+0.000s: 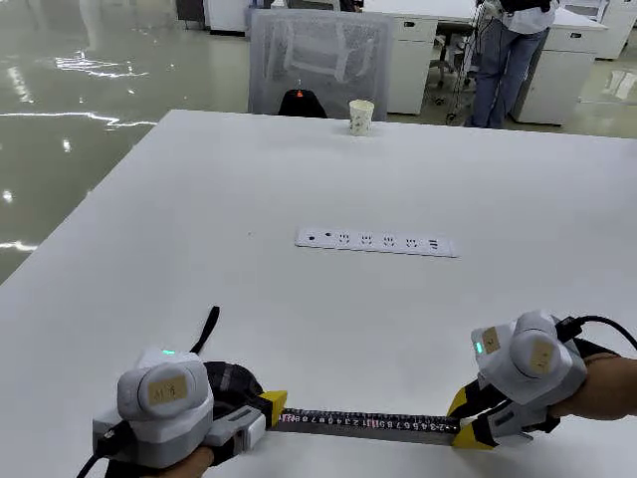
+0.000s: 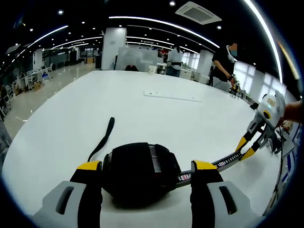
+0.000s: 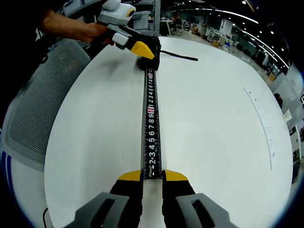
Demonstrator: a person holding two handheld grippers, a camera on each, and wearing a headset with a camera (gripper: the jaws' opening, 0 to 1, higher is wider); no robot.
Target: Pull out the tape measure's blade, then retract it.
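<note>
Between the right gripper's [image 3: 152, 175] pinched jaws sits the blade [image 3: 150, 118] tip; the left gripper [image 2: 147, 166] clamps the black case [image 2: 135, 178] near the table's [image 1: 299, 169] front edge. Best to hold the blade level and straight, moving slowly. Left gripper view shows both jaws hugging the case, which the gripper body covers in head view.

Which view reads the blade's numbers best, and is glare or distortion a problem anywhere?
Right gripper view: blade sharp and straight, numerals legible, fisheye bending the table edge. Left gripper view: blade curved by fisheye, numerals tiny, case dark, little detail. Head view: undistorted, numerals small; glare on the floor, none on the blade.
</note>
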